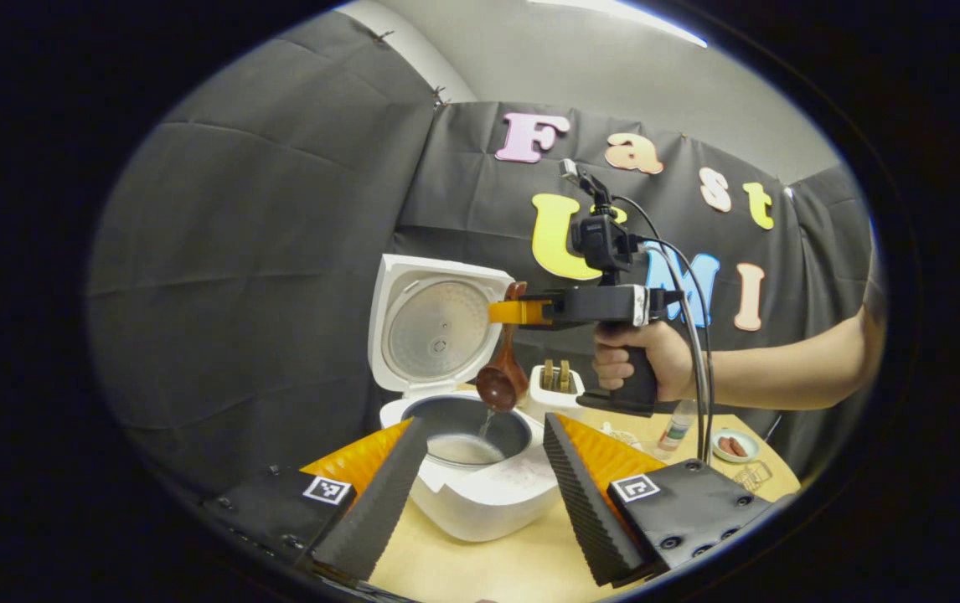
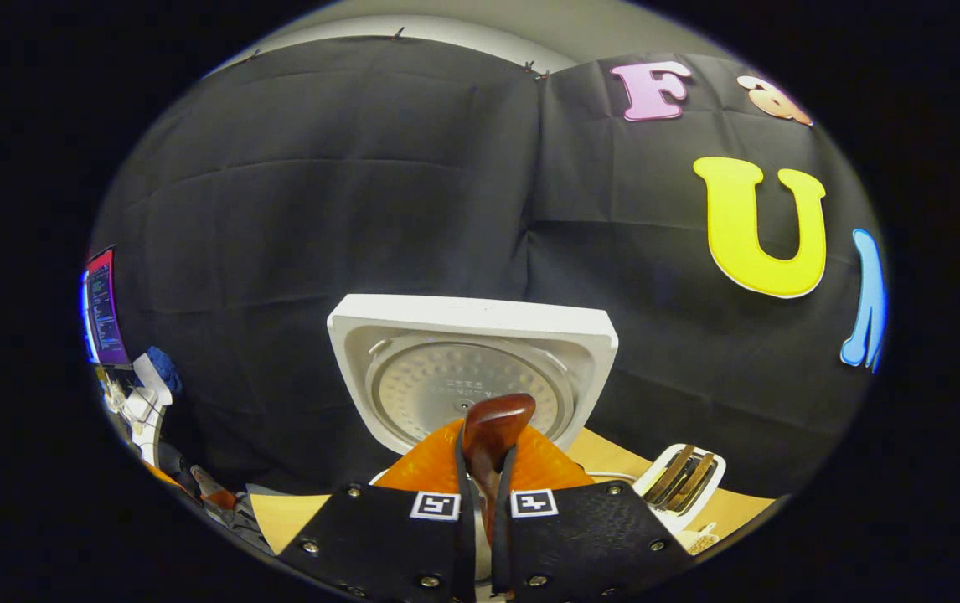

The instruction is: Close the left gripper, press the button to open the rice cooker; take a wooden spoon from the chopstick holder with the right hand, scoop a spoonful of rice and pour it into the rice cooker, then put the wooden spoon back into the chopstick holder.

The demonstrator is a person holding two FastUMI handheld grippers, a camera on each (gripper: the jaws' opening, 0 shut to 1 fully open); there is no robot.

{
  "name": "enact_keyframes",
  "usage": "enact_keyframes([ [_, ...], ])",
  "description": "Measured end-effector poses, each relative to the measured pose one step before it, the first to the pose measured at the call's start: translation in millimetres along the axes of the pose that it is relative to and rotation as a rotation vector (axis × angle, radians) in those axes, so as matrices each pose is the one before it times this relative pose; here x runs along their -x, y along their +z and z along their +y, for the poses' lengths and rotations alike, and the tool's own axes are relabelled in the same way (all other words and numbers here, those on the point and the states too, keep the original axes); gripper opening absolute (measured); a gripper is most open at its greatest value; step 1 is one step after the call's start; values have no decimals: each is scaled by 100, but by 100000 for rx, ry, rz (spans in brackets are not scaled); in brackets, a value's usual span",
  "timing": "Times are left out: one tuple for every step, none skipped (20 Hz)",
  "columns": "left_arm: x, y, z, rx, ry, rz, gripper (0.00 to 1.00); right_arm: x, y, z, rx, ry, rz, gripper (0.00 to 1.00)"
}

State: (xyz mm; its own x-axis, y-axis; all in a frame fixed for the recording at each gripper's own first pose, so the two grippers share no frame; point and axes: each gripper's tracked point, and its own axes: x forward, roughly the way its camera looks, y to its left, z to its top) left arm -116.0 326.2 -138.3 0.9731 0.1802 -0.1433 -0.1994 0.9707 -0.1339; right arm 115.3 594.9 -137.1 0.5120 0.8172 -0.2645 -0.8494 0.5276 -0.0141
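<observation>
While my right gripper (image 1: 507,312) clamps its jaws on the wooden spoon (image 1: 503,377) handle, the spoon hangs nearly upright, bowl down, over the open rice cooker (image 1: 480,469) on the desk, spilling rice. It looks light, stiff and smooth. My left gripper (image 1: 480,490) jaws stand apart.

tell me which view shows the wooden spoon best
The left gripper view: the whole wooden spoon hangs from the right gripper, bowl tipping rice into the rice cooker. The right gripper view gives just its handle end between the fingers.
</observation>
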Motion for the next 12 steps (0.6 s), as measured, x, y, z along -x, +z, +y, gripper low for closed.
enact_keyframes([
  [70,-95,-63,248,-247,-180,97,110,361,-294,-6014,533,-1169,8],
  [106,79,-106,-3,-190,-34,97,283,355,-233,-6055,107,-1281,8],
  [-30,-33,-76,-271,-97,31,97,645,647,-238,-6109,-151,-1174,7],
  [59,134,-21,-214,-87,-192,97,597,398,-504,-5376,-95,-320,8],
  [-4,286,-192,1,-203,-209,98,539,269,-411,-5210,84,8,8],
  [-10,120,-26,60,-349,-360,97,547,401,-498,-6432,297,-712,8],
  [-42,210,-204,-14,-324,-296,97,417,392,-607,-6900,150,-805,7],
  [-36,202,-210,5,-414,-123,97,672,494,-630,-6700,-233,-1012,7],
  [-136,-87,-220,38,-526,-125,97,626,368,-709,-6366,-119,-1356,7],
  [-121,194,-412,-35,-721,-147,96,831,613,-649,-6232,102,-1538,7],
  [-88,-42,-294,-216,-817,-105,97,827,527,-585,-5614,38,-1290,7],
  [-78,161,-497,-331,-866,-151,96,1088,537,-700,-4330,-163,-928,8],
])
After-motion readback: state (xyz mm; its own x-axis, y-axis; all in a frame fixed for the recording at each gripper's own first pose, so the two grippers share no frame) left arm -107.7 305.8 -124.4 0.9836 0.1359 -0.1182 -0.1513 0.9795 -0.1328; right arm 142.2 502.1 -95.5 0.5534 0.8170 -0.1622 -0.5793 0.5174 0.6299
